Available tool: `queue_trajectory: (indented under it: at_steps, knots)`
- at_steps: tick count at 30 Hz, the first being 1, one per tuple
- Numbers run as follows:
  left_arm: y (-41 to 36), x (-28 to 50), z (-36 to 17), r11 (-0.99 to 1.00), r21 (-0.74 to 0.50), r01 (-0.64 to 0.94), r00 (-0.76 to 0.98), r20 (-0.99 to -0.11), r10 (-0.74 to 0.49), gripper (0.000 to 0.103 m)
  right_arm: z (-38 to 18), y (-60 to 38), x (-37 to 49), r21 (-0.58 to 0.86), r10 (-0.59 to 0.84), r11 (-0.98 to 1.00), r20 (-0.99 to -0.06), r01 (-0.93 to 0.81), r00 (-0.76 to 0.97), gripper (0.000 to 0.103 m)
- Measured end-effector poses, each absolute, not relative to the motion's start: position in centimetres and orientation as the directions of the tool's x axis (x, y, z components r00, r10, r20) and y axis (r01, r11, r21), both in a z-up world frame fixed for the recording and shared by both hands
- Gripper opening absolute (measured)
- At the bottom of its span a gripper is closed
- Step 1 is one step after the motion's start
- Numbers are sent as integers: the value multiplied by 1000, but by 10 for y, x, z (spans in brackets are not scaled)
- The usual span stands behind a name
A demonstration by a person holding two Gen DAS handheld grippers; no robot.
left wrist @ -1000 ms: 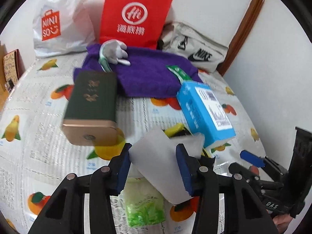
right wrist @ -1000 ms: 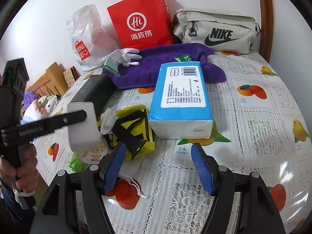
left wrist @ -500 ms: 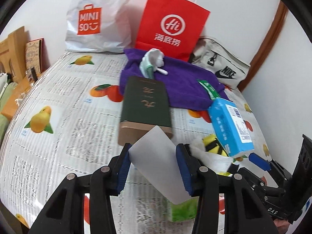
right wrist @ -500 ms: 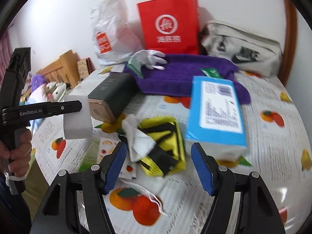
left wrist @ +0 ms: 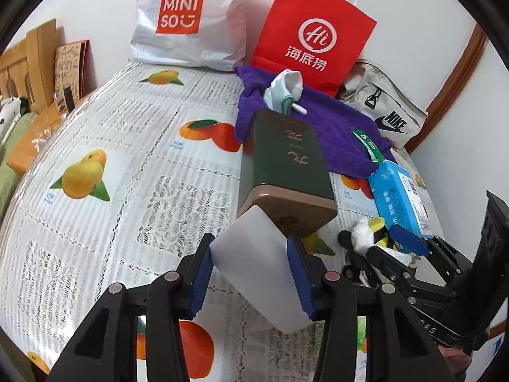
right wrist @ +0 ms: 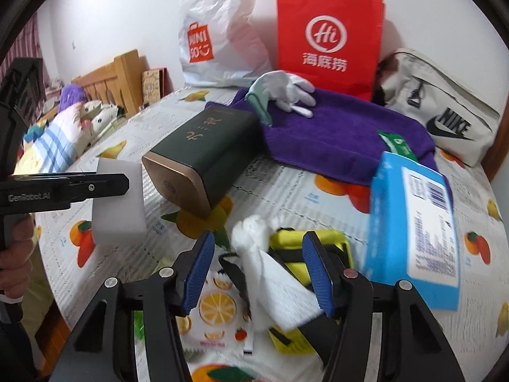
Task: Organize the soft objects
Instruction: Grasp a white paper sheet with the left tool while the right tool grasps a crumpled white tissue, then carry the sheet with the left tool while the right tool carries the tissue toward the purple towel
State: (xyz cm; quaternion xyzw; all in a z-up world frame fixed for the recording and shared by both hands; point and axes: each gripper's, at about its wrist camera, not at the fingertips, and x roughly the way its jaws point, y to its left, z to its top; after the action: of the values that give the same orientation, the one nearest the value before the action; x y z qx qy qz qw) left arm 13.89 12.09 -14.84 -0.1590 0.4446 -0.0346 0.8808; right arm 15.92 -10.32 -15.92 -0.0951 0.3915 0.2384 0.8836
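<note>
My left gripper (left wrist: 251, 273) is shut on a white sponge block (left wrist: 261, 270) and holds it above the table; the block also shows in the right wrist view (right wrist: 119, 203). My right gripper (right wrist: 259, 270) is open, its fingers either side of a crumpled white cloth (right wrist: 264, 270) that lies on a yellow and black pouch (right wrist: 318, 248). A white glove (right wrist: 286, 90) and a purple towel (right wrist: 343, 133) lie at the back. A blue tissue pack (right wrist: 416, 238) lies to the right.
A dark green box with a gold end (right wrist: 203, 152) lies mid-table. A red paper bag (right wrist: 327, 38), a white Miniso bag (right wrist: 216, 38) and a grey Nike bag (right wrist: 445, 108) stand at the wall. The table's left edge drops to a bed with plush toys (right wrist: 63, 127).
My left gripper has carried the sponge up and to the left, away from the pouch. My right gripper has moved left and forward, so the white cloth now lies between its fingers.
</note>
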Motion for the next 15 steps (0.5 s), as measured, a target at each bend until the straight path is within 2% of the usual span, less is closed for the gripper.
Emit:
queue_trajectory:
  at_steps: [2, 6, 8, 15]
  knots:
    - [123, 141, -153, 943, -322, -81, 594, -775, -214, 44, -166, -95, 165, -2, 321, 870, -757, -493, 569, 57]
    - [123, 142, -158, 940, -332, -75, 581, -781, -229, 44, -179, -87, 173, -39, 268, 879, -784, -476, 560, 28]
    - [122, 143, -160, 941, -332, -71, 574, -785, -234, 44, -179, -89, 174, -9, 289, 881, -782, -473, 552, 20]
    - [120, 139, -157, 937, -341, -68, 581, -777, -241, 44, -152, -112, 163, 89, 374, 886, -718, -455, 587, 20]
